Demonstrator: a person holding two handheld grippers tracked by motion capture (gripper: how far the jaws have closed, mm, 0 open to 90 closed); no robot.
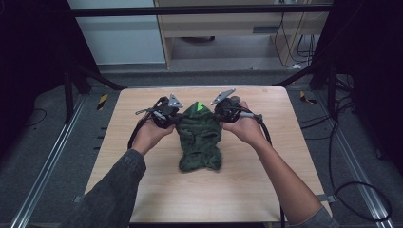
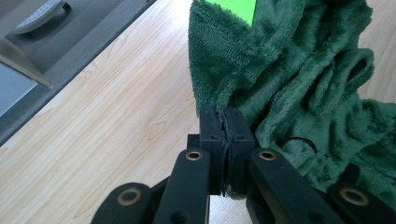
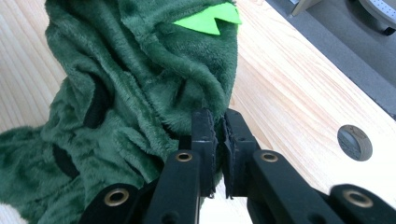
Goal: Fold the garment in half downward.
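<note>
Left hand-held gripper (image 1: 177,115) and right hand-held gripper (image 1: 219,114) showing black jaws, brass rivets, grey three-cornered plates, trailing black cables; grey sleeves at 6 o'clock.

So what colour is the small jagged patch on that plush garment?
Bright green, against the dark green plush garment; the patch shows best in the right gripper view.

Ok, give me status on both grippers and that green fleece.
Left gripper and right gripper both shut on green fleece garment, one each side. Its far end lifted, the rest bunched on the wooden table. Nothing in the way.
</note>
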